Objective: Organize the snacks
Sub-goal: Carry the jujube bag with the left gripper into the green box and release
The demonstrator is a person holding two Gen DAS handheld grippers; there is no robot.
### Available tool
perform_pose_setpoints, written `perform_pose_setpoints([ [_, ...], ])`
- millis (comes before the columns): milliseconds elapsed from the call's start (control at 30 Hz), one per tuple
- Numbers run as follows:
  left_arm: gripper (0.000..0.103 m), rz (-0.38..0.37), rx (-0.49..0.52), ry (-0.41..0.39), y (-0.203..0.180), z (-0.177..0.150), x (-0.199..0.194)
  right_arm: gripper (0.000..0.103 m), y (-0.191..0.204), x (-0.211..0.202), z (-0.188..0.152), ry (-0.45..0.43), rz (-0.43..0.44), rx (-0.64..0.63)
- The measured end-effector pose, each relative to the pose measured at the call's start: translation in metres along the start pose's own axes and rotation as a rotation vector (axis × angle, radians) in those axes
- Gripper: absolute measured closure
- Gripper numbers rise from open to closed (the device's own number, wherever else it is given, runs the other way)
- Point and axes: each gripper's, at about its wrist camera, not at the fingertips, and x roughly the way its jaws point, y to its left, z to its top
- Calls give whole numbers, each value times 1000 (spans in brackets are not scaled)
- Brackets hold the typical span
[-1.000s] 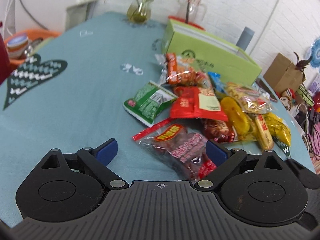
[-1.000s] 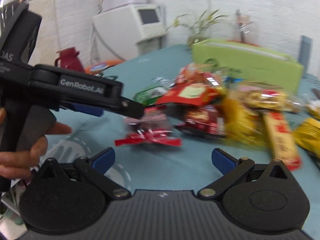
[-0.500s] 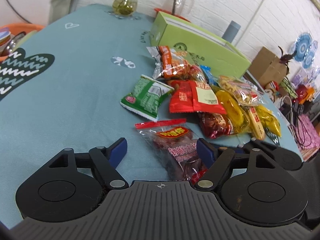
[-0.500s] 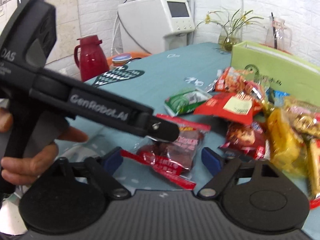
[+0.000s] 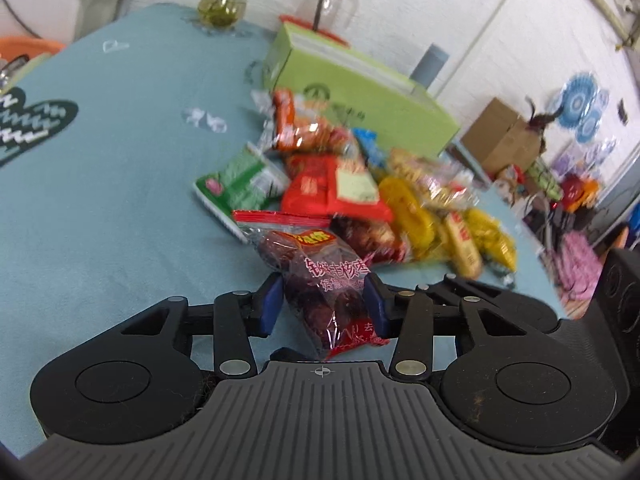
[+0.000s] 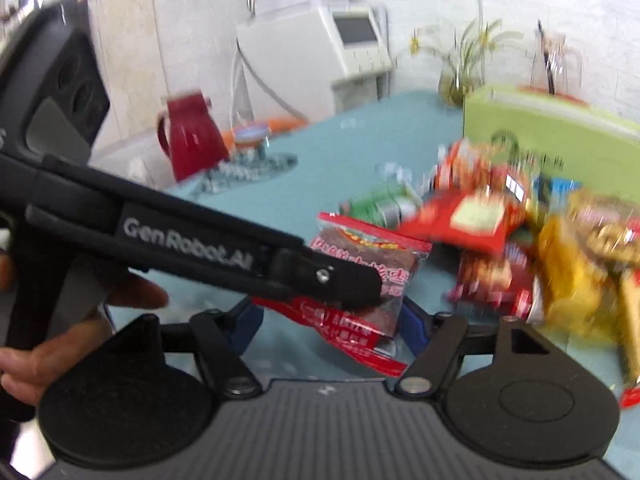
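The clear plastic packet of dark red dates with a red sealed strip (image 5: 320, 276) sits at the near edge of the snack pile, on the teal cloth-covered surface (image 5: 120, 184), its far end tipped up off the cloth. The left hand-held gripper (image 5: 325, 304) has its blue pads on either side of the packet's lower half, and its jaws are closing, pinching the wrapper from left and right. In the right wrist view the right hand-held gripper (image 6: 326, 320) also has the packet's near red end between its blue pads; its jaws are closing too, but they stand apart from the wrapper on both sides, so it has no hold yet.

To do this step well, the left grip should settle on the filled body, not on the slippery film alone, since the fruit inside can shift and let the packet twist. The right one looks better held off, or closed only on the flat sealed end, so the two do not tug against each other. Lift it clear of the green foil packet (image 5: 236, 184) and the red packet with a pale label (image 5: 332, 192) just beyond, so neither is dragged. The long green cardboard box (image 5: 360, 92) at the far side is the likely destination.
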Motion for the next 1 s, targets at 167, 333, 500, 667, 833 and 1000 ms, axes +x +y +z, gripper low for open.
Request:
perform_pose_setpoints([
  [167, 79, -11, 74, -89, -30, 51, -5, 26, -17, -11, 42, -121, -40, -46],
  [333, 79, -73, 151, -124, -61, 129, 47, 26, -79, 2, 100, -175, -169, -82],
  [500, 80, -77, 193, -121, -84, 192, 126, 27, -150, 36, 146, -131, -262, -80],
  [667, 76, -35, 195, -76, -73, 223, 200, 27, -209, 83, 162, -40, -264, -41],
  [833, 46, 52, 176, -90, -50, 230, 224, 21, -233, 88, 158, -57, -272, -6],
  [1000, 37, 54, 174, -129, -55, 213, 197, 11, -229, 50, 146, -121, -326, -1],
])
